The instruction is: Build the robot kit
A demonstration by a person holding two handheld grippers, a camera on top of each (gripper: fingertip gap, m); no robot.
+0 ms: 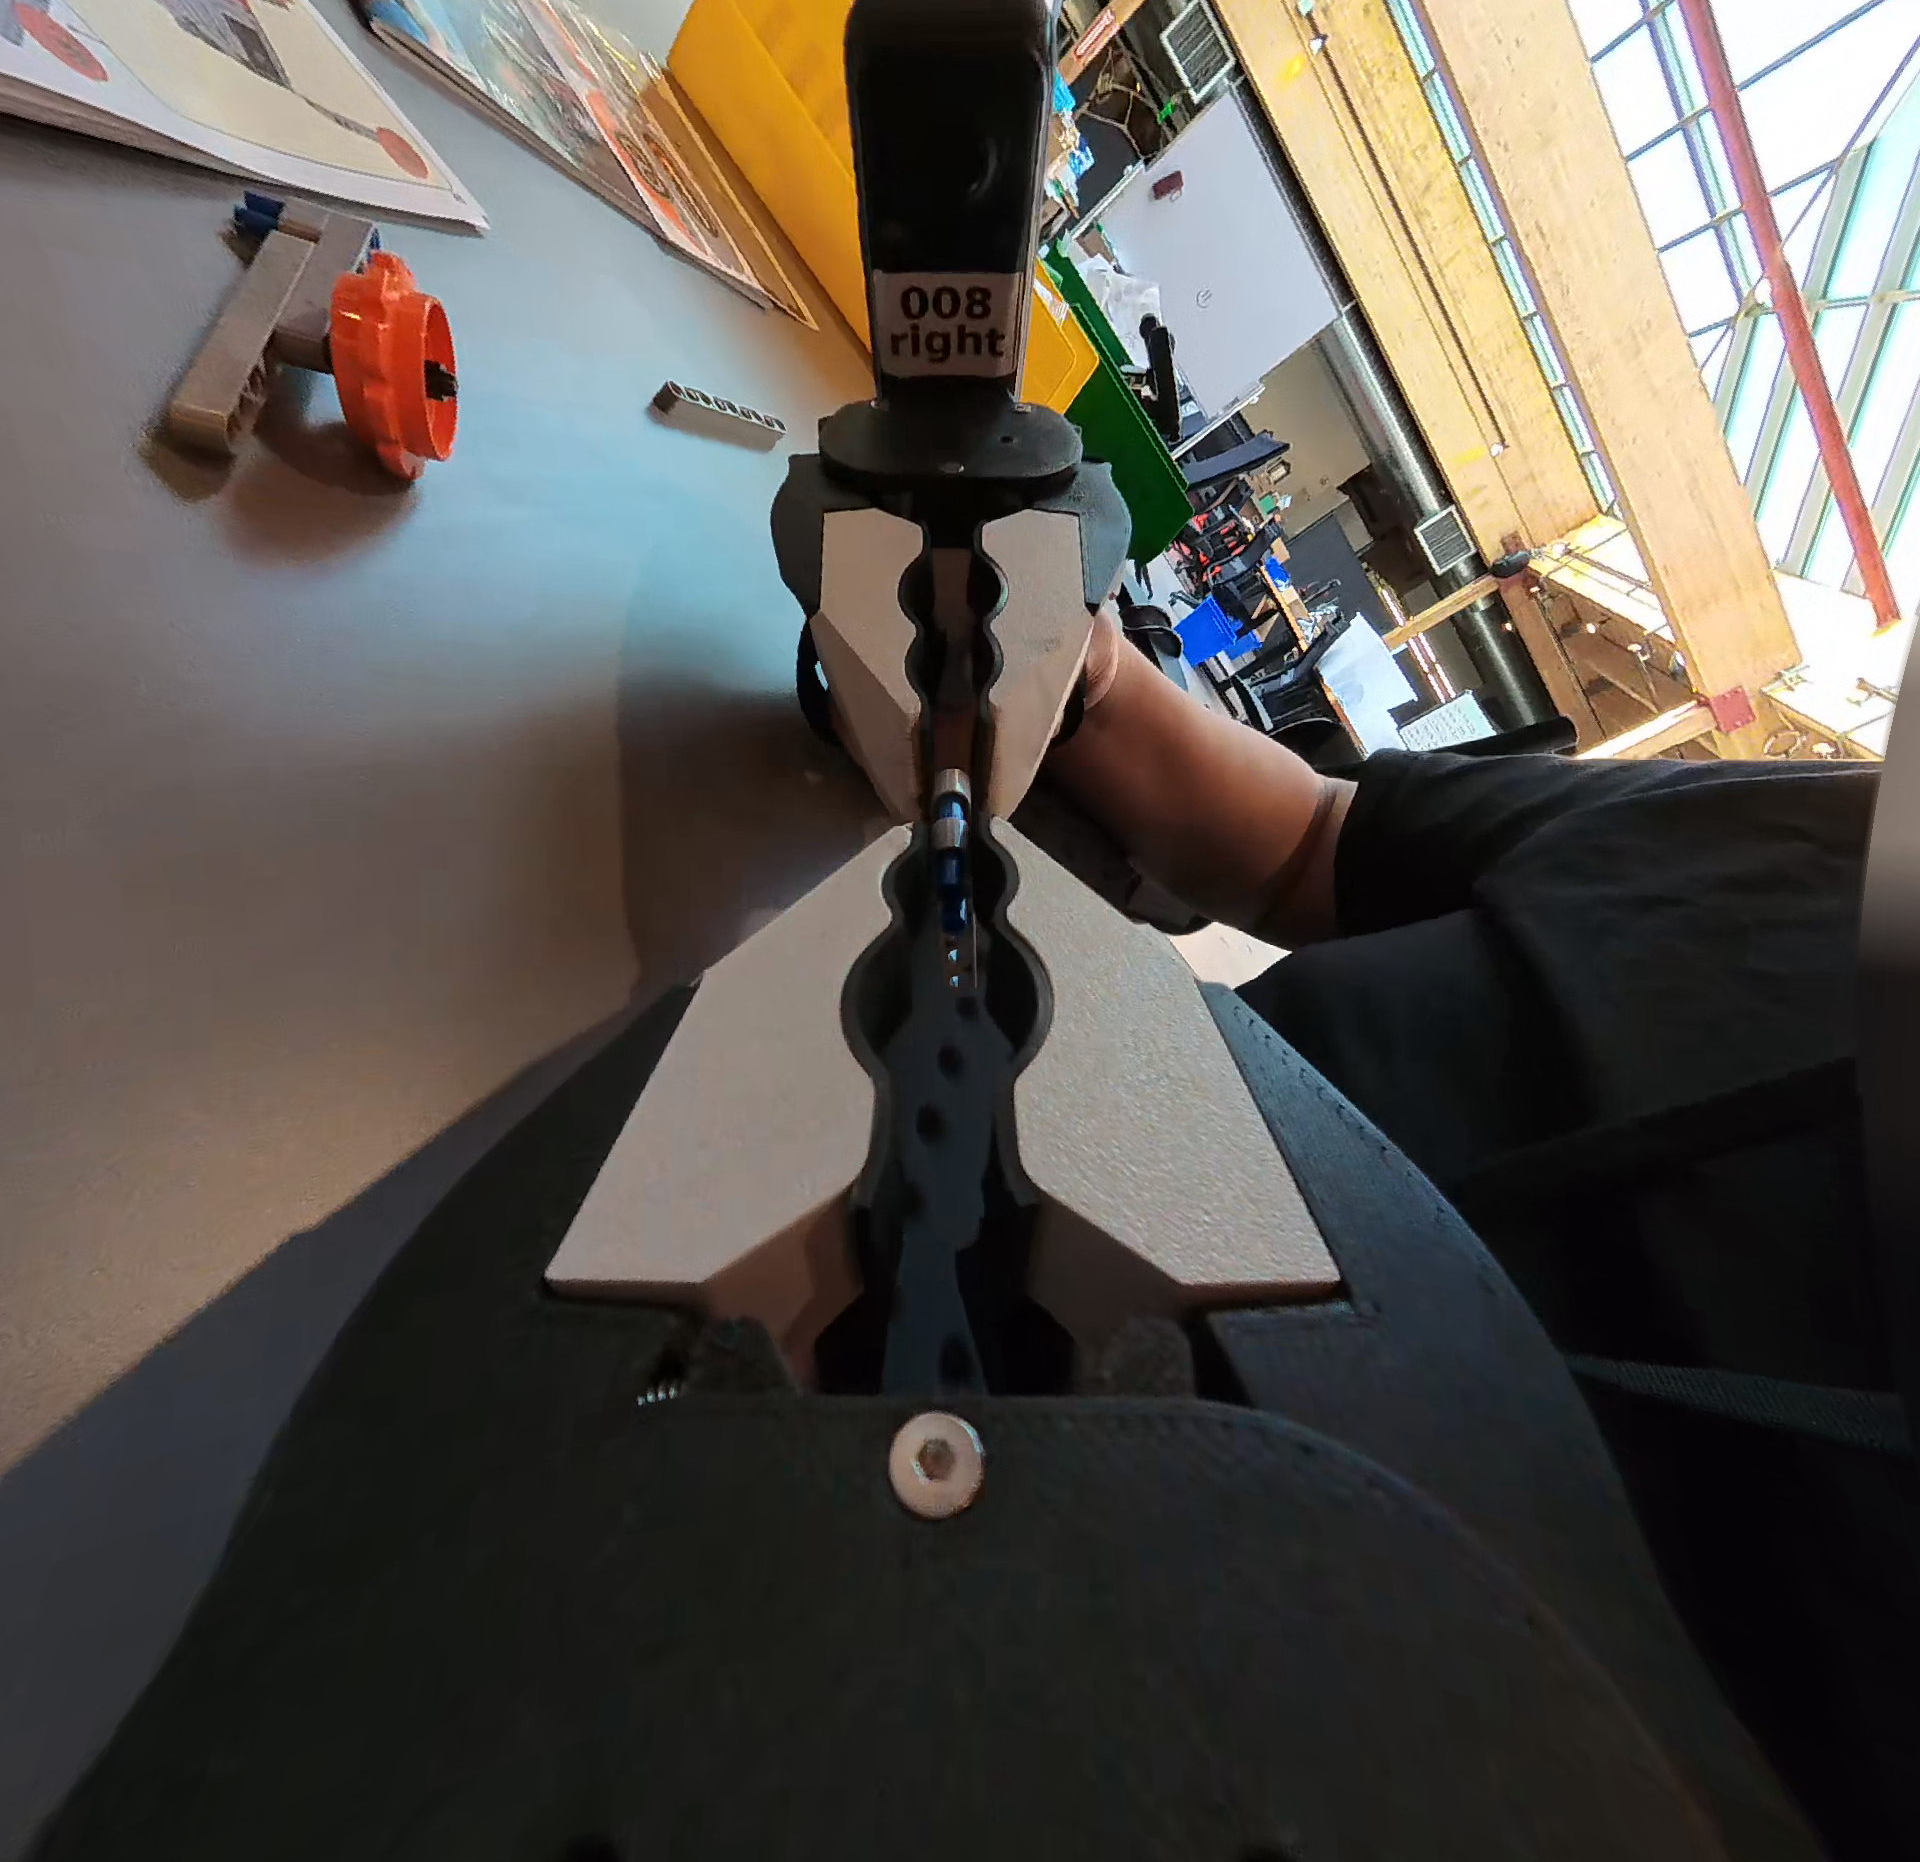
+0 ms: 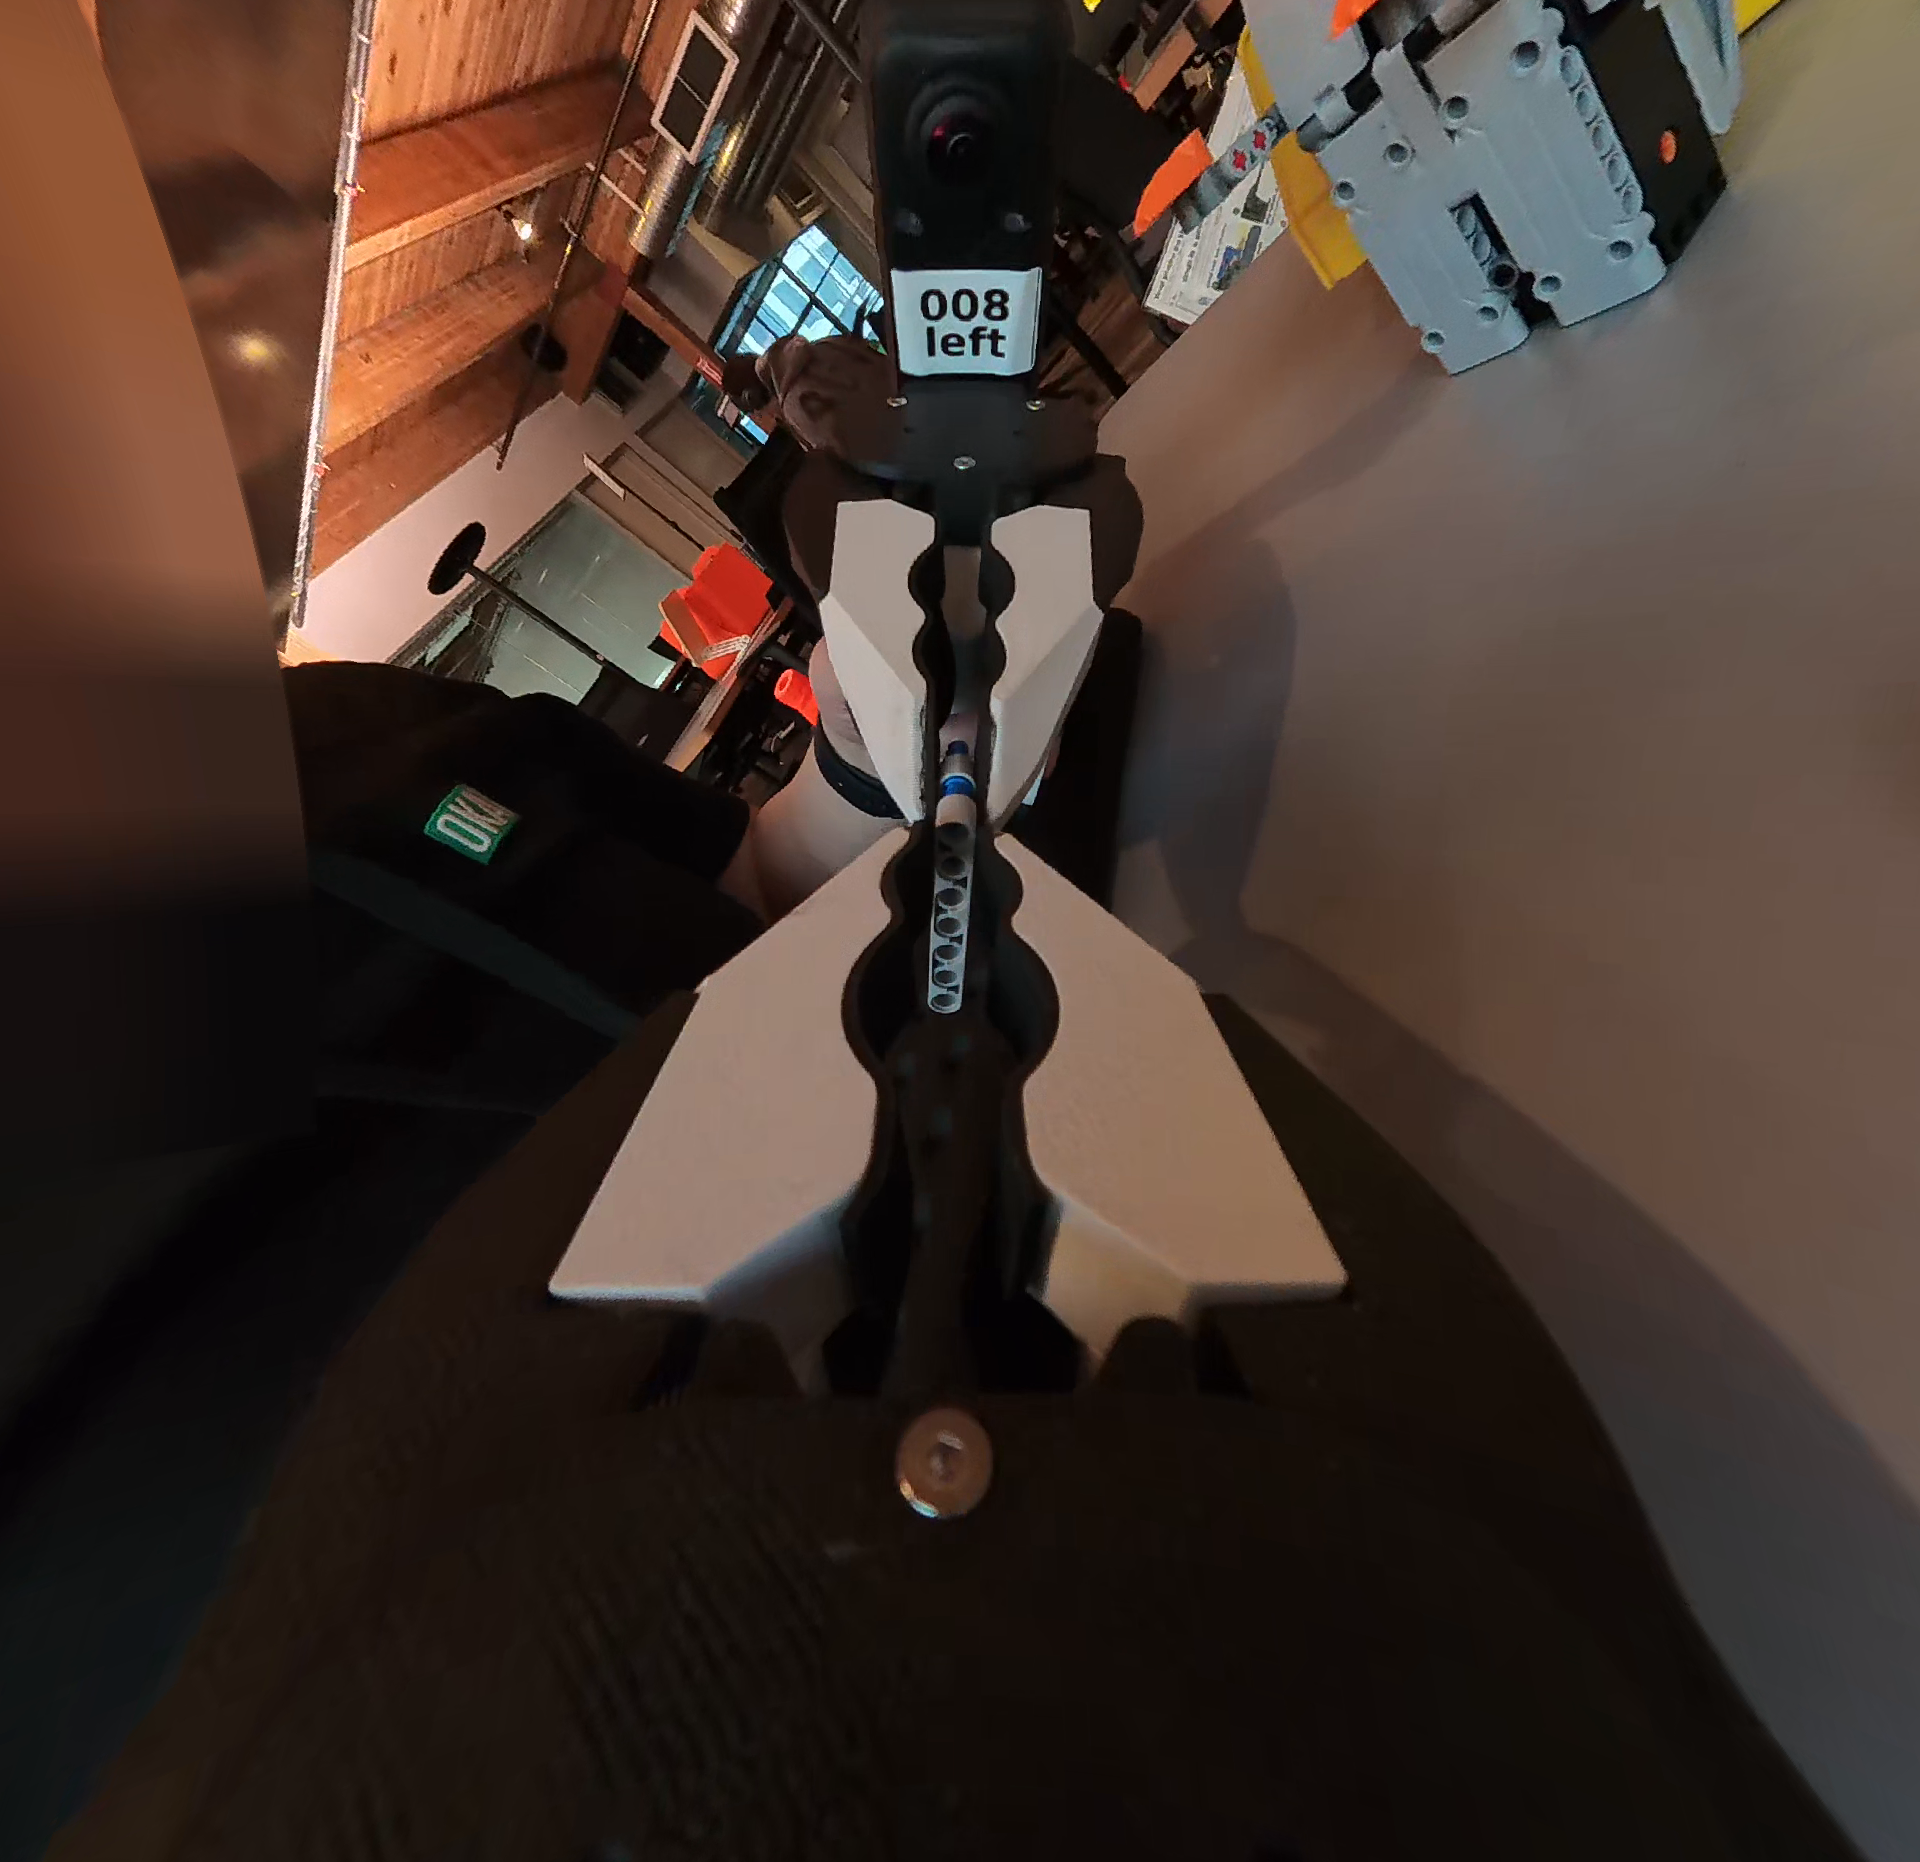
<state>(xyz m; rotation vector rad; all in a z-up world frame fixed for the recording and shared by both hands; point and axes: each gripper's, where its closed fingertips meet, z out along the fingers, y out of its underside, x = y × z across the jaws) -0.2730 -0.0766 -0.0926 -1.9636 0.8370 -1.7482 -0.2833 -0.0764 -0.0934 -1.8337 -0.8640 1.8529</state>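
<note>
Facing each other tip to tip above the grey table (image 1: 312,773), the 2 grippers meet on one small part. In the left wrist view, the left gripper (image 1: 951,856) is clenched on a blue pin (image 1: 951,872), which carries a grey bush (image 1: 949,836) at the fingertips. Just beyond, the right gripper (image 1: 951,773) is held by a hand (image 1: 1174,773) in a dark sleeve, its white fingers (image 1: 868,617) closed to a narrow gap.

In the right wrist view, the right gripper (image 2: 951,846) grasps a light grey holed beam (image 2: 949,929) edge-on between its fingers, and the beam's far end touches the blue pin (image 2: 954,763) pinched by the left gripper (image 2: 956,763).

Farther along the table's left side in the left wrist view lie a short grey beam (image 1: 719,415), then a tan beam assembly with an orange wheel (image 1: 395,368), then a printed booklet (image 1: 239,77). Yellow and green bins (image 1: 769,77) stand at the far edge. A large grey brick model (image 2: 1496,171) with orange parts stands toward the far right of the table in the right wrist view.
</note>
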